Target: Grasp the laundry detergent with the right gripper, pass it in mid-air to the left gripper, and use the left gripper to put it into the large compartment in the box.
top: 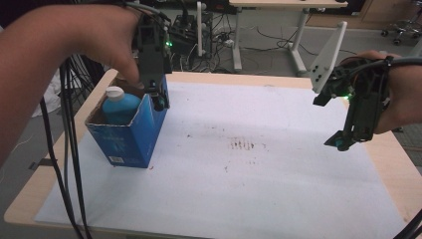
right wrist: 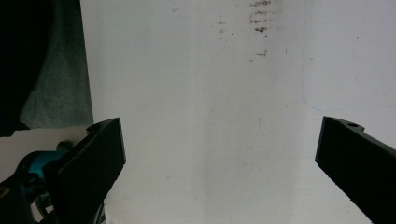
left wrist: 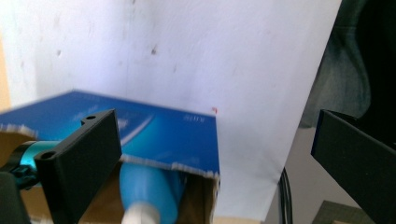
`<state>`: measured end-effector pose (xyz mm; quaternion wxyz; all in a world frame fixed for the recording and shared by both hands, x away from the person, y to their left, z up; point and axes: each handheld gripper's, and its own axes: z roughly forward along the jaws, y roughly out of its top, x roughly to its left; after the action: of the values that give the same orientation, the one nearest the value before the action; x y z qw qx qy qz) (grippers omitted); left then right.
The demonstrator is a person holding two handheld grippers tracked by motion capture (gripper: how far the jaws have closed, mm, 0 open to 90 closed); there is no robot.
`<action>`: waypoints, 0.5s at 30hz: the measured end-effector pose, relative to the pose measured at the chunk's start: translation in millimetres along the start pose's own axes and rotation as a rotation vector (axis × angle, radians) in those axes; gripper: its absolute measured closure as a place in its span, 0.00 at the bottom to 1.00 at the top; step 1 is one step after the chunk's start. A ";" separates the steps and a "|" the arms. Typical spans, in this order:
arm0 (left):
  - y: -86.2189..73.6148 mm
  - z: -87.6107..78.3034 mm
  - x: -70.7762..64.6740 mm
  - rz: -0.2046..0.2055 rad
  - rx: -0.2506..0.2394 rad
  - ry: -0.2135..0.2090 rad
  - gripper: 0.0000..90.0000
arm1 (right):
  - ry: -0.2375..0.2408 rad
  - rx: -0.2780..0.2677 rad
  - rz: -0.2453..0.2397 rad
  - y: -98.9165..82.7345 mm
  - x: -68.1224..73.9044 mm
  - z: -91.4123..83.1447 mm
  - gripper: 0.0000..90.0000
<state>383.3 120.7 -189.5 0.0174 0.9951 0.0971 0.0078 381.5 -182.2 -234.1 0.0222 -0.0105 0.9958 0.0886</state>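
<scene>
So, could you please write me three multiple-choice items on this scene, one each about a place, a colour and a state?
1. Where is the bottle?
A. Inside the open box
B. Lying on the white sheet
C. Between the right gripper's jaws

2. What colour is the bottle's cap?
A. Red
B. White
C. Black

3. How do the left gripper's jaws stand?
A. Shut on the bottle
B. Shut on the box wall
C. Open, holding nothing

Answers:
1 A, the high view shows the bottle standing in the box.
2 B, the cap is white above the blue body.
3 C, the left gripper view shows its jaws wide apart above the box.
</scene>
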 end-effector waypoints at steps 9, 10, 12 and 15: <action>14.9 41.5 -0.6 0.069 0.007 -0.029 0.02 | -0.006 0.051 -0.007 0.0 -1.7 7.9 0.01; 14.4 45.8 0.3 0.069 0.015 -0.030 0.02 | -0.006 0.058 -0.004 -0.4 -2.1 9.1 0.01; 12.6 53.4 2.3 0.069 0.031 -0.026 0.02 | -0.007 0.069 0.003 -2.0 -3.4 12.0 0.01; 7.7 60.3 5.5 0.061 0.039 -0.018 0.02 | -0.003 0.079 0.016 -5.1 -5.3 15.7 0.01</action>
<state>391.3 112.1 -249.4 -0.0012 0.9978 0.0668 -0.0026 387.6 -184.4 -250.2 0.0232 -0.0018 0.9985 0.0491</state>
